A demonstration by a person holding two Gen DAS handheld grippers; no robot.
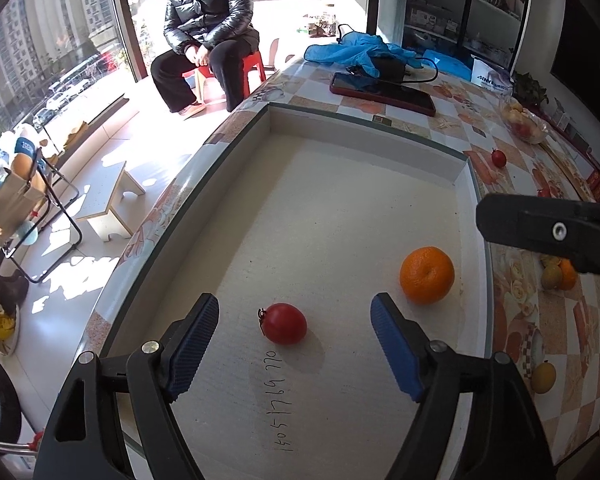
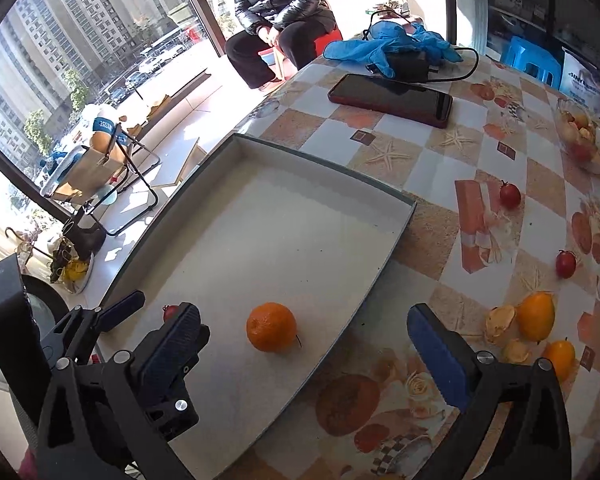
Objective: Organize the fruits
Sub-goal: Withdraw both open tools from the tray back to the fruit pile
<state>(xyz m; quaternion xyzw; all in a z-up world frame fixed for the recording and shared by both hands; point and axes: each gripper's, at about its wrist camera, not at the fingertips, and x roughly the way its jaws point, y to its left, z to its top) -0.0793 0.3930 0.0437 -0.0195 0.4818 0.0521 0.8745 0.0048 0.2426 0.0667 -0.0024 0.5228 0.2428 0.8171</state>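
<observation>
A shallow white tray (image 1: 466,176) lies on the patterned table. In it are a red cherry tomato (image 1: 284,323) and, to its right, an orange (image 1: 427,275). My left gripper (image 1: 296,340) is open over the tray, and the tomato lies free between its blue pads, touching neither. My right gripper (image 2: 306,356) is wide open. The orange (image 2: 271,327) rests on the tray floor (image 2: 260,220) between its fingers, untouched. The tomato (image 2: 170,312) peeks out behind the right gripper's left finger.
Loose on the table right of the tray are two small red tomatoes (image 2: 510,195) (image 2: 565,264), two yellow-orange fruits (image 2: 536,316) and peel scraps (image 2: 500,320). A glass bowl of fruit (image 2: 584,136), a phone (image 2: 390,98) and blue cloth (image 2: 392,46) lie farther back. A person (image 2: 280,12) sits beyond the table.
</observation>
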